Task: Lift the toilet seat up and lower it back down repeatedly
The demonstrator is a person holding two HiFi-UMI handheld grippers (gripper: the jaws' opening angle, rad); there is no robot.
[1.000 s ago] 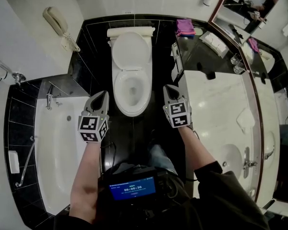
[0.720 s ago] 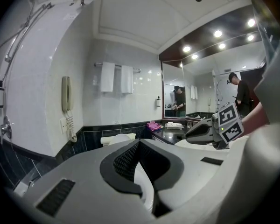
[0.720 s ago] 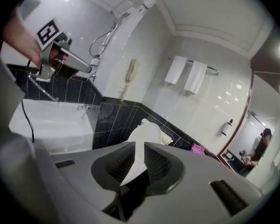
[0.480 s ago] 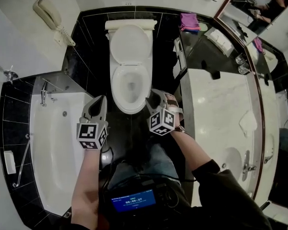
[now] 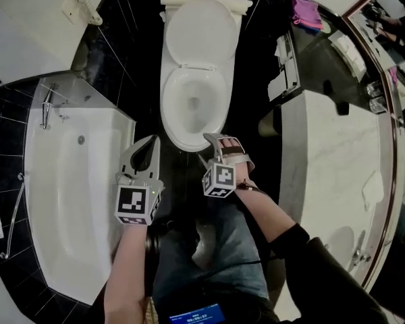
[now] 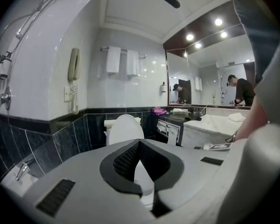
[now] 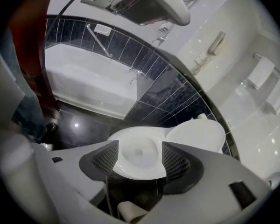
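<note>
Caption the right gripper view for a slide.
Right gripper, jaws just opened and empty, aimed at the toilet; bathtub beyond.

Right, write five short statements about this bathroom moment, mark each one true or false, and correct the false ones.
1. The toilet lid stands raised. True.
2. The right gripper is shut. False: its jaws have just been opening and stand wide apart, with nothing gripped between them.
3. The left gripper is shut and empty. True.
4. The bathtub lies on the right gripper's side. False: it lies on the left gripper's side.
5. A pink cloth lies on the dark counter. True.
</note>
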